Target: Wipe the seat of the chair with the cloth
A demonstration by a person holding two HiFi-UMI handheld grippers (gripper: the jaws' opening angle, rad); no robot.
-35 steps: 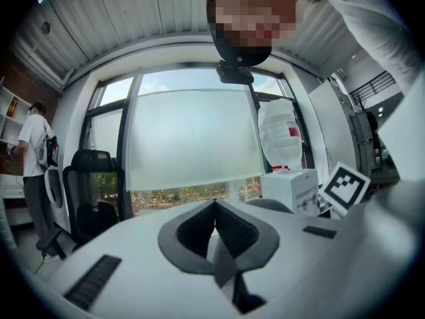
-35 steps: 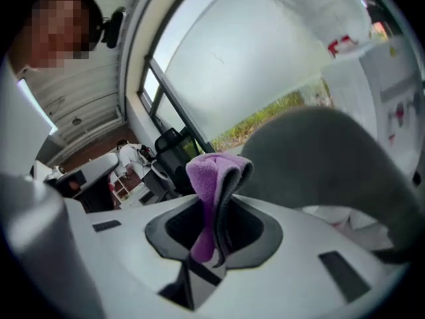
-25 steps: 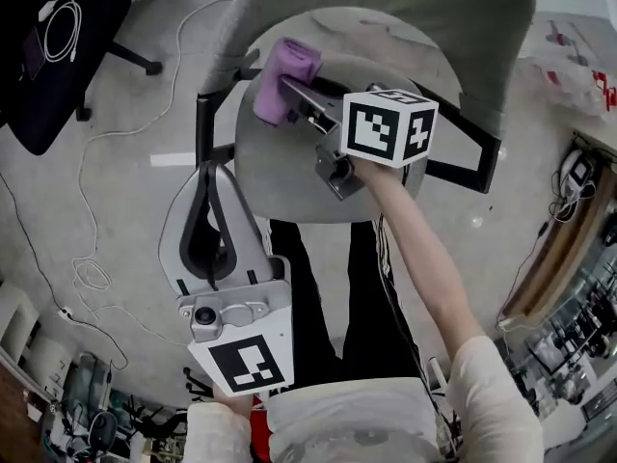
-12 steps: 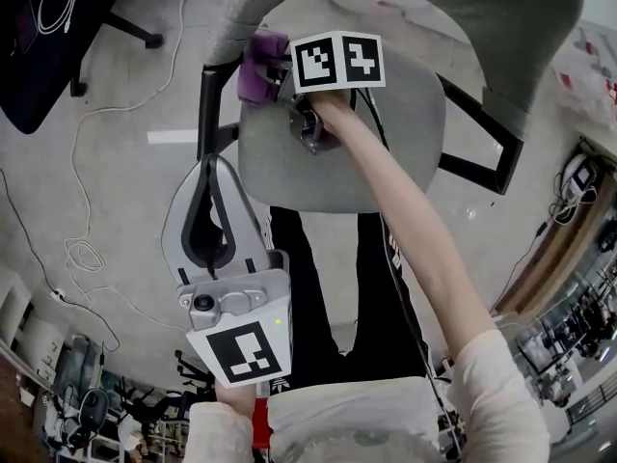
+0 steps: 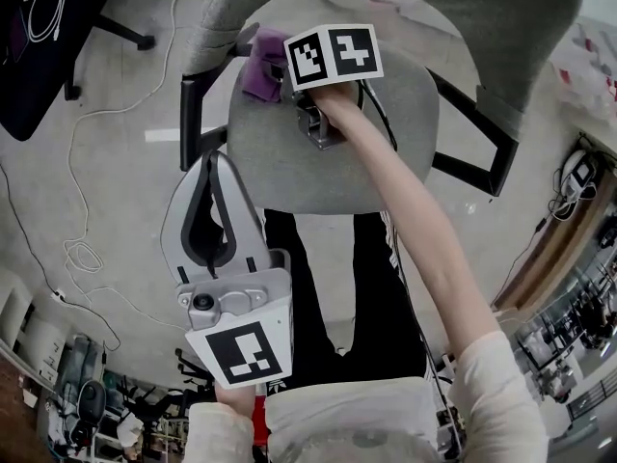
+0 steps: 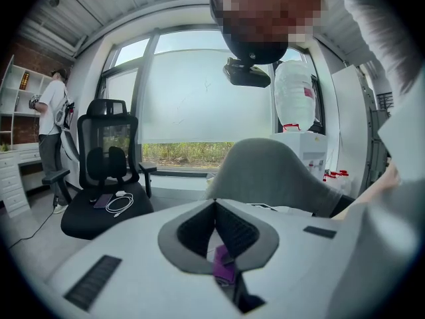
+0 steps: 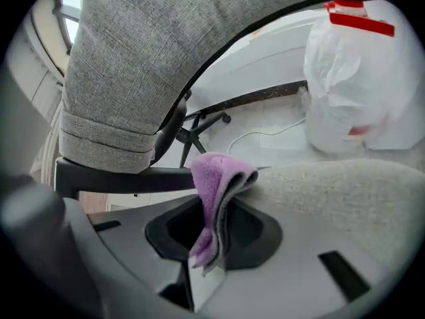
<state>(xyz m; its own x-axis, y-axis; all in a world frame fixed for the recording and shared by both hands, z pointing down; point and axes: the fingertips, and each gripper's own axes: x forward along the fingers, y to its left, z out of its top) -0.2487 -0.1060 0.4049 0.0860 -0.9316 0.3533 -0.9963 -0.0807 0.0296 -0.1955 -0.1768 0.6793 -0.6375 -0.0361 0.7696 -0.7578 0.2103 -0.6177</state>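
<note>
Both are closed: my right tongs (image 7: 214, 234) pinch the purple cloth (image 7: 214, 178) mid-fold at the seat's (image 5: 318, 167) far left edge, and my left tongs (image 5: 208, 162) hold nothing. Cloth seems soft, light and floppy, best pinched by its fold.

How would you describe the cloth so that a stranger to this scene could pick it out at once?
Find the grey chair in the middle of the head view and go to its seat's far left edge, by the black armrest. There the right gripper is clamped on the cloth, the only purple, folded thing among grey fabric and black frame.
</note>
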